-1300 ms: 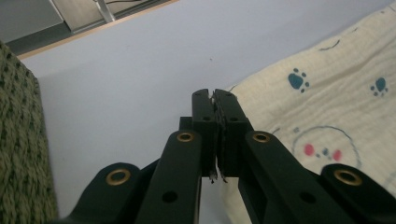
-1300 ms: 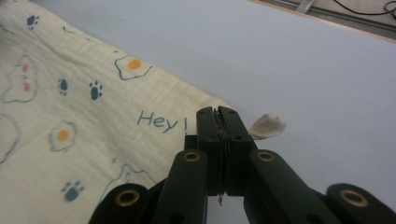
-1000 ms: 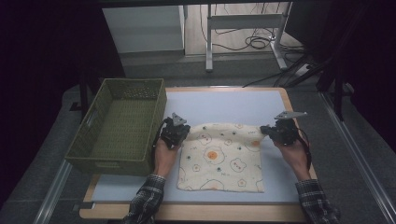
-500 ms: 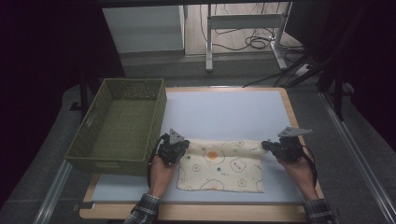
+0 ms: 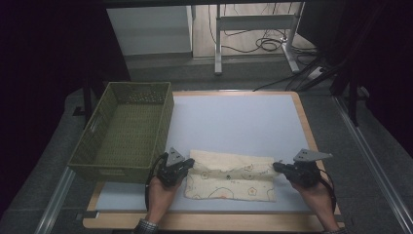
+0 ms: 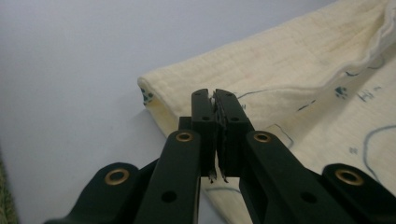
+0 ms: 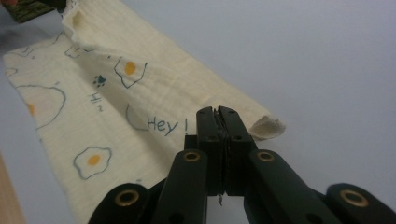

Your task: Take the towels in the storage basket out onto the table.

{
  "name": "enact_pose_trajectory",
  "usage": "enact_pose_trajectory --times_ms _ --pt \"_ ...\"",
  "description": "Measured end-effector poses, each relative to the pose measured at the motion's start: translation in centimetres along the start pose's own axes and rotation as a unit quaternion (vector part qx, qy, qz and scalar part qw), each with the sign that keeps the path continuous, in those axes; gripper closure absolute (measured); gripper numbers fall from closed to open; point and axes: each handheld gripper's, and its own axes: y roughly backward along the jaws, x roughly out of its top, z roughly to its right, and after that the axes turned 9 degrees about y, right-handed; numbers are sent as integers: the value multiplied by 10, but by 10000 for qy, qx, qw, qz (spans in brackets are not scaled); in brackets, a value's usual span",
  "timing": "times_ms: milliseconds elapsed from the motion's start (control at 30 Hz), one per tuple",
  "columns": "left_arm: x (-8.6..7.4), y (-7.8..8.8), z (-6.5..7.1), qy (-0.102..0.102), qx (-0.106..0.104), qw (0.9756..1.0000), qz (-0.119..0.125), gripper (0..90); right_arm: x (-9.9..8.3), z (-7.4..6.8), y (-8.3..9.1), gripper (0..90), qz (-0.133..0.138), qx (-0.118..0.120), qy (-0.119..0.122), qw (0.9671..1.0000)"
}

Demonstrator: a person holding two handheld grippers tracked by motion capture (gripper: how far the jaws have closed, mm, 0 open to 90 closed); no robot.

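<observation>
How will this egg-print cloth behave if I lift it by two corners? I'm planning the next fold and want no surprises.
Probably floppy: the cloth already lies doubled over, its folded edge curling softly beside the left gripper. It looks thin and light, so it should follow the right gripper easily. Held at two corners, the middle will likely sag, as its wavy upper edge suggests.

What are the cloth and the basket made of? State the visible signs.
Cloth: apparently soft woven cotton, matte cream; crinkled weave, limp fold, printed eggs. Basket: looks like woven wicker or plastic strands, matte olive green; the open weave shows, the exact material is unclear.
</observation>
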Motion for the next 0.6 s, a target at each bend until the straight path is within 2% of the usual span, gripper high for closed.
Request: enact_pose_trajectory --times_ms 133,367,600 --pt "-7 9 5 -59 -65 10000 28 874 -5 -9 6 883 39 49 28 10000" --pt "-20 19 5 12 -191 9998 66 875 -12 -22 12 882 26 176 87 9998" --pt "-34 27 12 -12 -382 9993 -26 872 -23 -32 12 875 -55 265 96 9996"
